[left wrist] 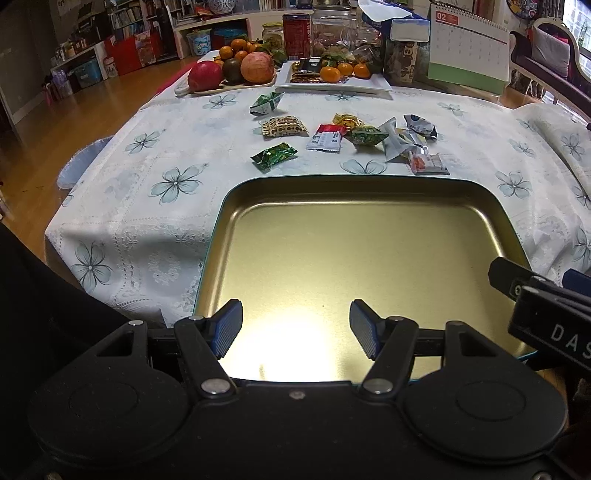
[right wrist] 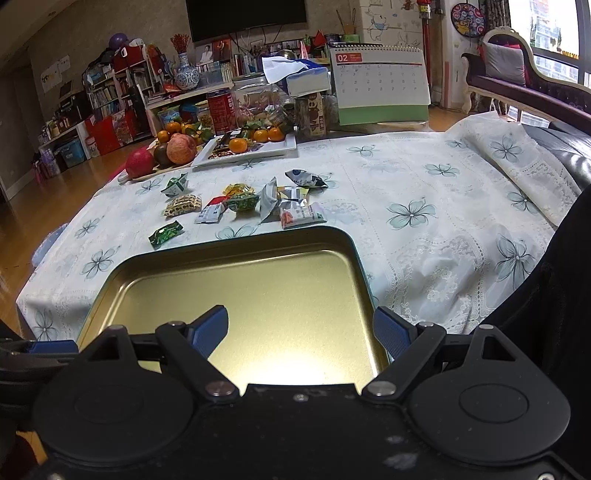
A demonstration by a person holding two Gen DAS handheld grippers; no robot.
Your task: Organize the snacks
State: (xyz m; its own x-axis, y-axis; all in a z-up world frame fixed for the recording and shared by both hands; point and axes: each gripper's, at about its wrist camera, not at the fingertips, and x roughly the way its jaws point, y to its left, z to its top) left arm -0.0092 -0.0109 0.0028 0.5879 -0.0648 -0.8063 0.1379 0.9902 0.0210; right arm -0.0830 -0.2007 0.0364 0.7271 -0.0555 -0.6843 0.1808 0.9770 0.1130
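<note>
A gold metal tin tray (left wrist: 480, 199) with a teal rim lies on the flowered tablecloth near the front edge; it also shows in the right wrist view (right wrist: 332, 240). It holds nothing. Several wrapped snacks lie beyond it: a green packet (left wrist: 274, 156) (right wrist: 166, 233), a patterned cracker packet (left wrist: 284, 126) (right wrist: 183, 204), a red-and-white packet (left wrist: 327, 137) (right wrist: 211, 211), and a cluster of wrappers (left wrist: 402, 140) (right wrist: 291, 206). My left gripper (left wrist: 295, 328) is open over the tray's near part. My right gripper (right wrist: 301, 332) is open over the tray's near right corner.
At the table's back stand a board with apples (left wrist: 229, 72) and oranges, a white plate (left wrist: 332, 86) with oranges and snacks, jars, a red can (left wrist: 295, 35), a tissue box and a desk calendar (left wrist: 467, 48). Wooden floor lies left of the table; a sofa stands at the right.
</note>
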